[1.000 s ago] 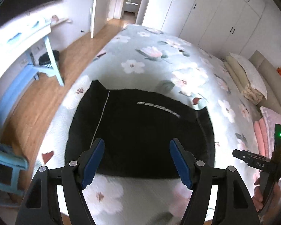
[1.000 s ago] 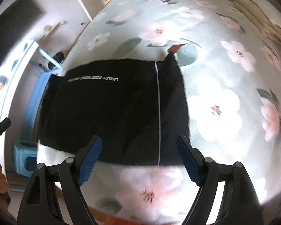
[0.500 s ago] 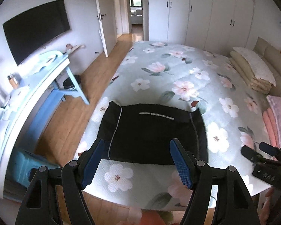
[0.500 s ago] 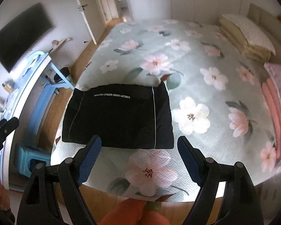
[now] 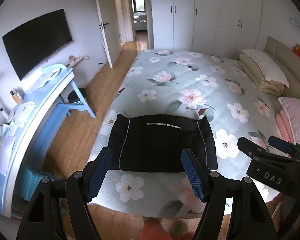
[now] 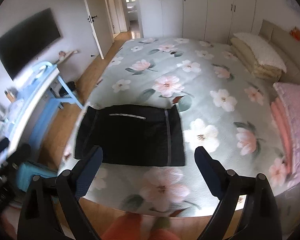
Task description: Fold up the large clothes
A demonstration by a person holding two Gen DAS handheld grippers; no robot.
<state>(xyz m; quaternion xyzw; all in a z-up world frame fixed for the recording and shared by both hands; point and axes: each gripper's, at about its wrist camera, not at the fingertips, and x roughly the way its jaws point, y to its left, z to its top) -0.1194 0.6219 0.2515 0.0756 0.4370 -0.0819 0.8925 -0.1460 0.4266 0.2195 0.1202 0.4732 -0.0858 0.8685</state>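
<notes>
A black garment (image 5: 162, 142) lies folded into a flat rectangle near the foot edge of the floral bed (image 5: 190, 84). It has thin white side stripes and a line of white lettering. It also shows in the right wrist view (image 6: 132, 136). My left gripper (image 5: 147, 175) is open and empty, held high above and back from the garment. My right gripper (image 6: 149, 175) is open and empty, also well back from the bed edge; it also shows at the right of the left wrist view (image 5: 270, 158).
Folded pink blankets (image 5: 290, 120) and cream pillows (image 5: 264, 72) lie on the bed's right side. A blue desk (image 5: 36, 104) and a wall TV (image 5: 36, 40) stand to the left. Wooden floor runs along the bed. White wardrobes line the far wall.
Both grippers have pulled up and back from the garment, so the whole bed and room now show. The garment lies still on the bed.
</notes>
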